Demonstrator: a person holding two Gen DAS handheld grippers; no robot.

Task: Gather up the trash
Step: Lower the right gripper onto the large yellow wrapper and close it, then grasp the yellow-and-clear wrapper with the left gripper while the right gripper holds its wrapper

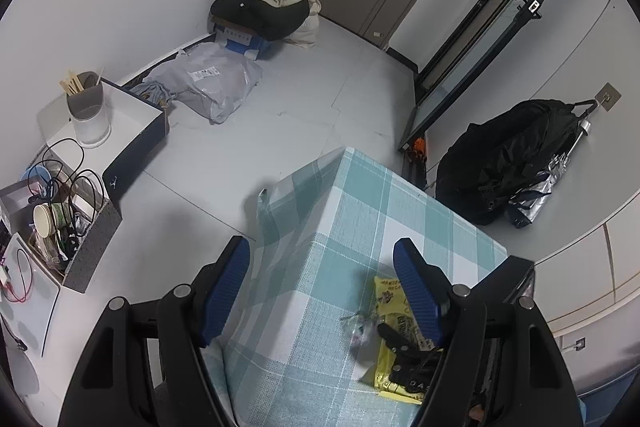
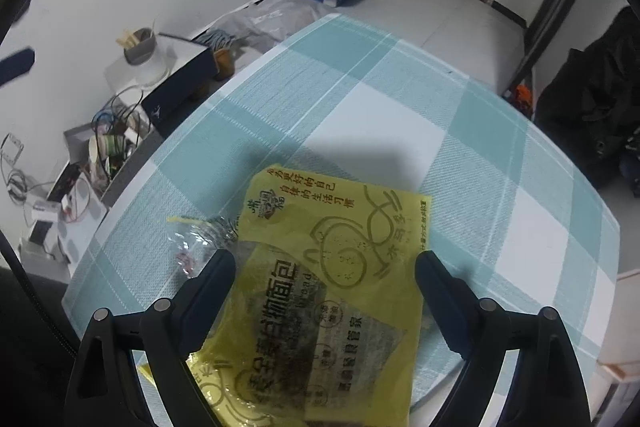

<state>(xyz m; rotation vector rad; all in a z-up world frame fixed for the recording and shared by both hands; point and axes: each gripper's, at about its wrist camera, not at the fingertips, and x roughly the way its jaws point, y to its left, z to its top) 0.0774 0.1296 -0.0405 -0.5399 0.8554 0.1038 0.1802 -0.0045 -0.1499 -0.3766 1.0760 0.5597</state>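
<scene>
A yellow snack wrapper (image 2: 320,267) lies flat on the teal-and-white checked tablecloth (image 2: 380,107). A crumpled clear plastic wrapper (image 2: 196,239) lies touching its left edge. My right gripper (image 2: 324,267) is open, low over the table, with a finger on either side of the yellow wrapper. In the left wrist view the yellow wrapper (image 1: 390,343) and the clear plastic (image 1: 358,331) lie by the right finger, with the right gripper's dark tip (image 1: 400,343) over them. My left gripper (image 1: 324,259) is open and empty above the table's corner.
A white side table (image 1: 132,119) with a cup of sticks (image 1: 86,107) and a box of cables and paper cups (image 1: 60,223) stand left. A grey parcel bag (image 1: 212,83) and piled clothes (image 1: 264,7) lie on the floor. A black backpack (image 1: 504,163) hangs right.
</scene>
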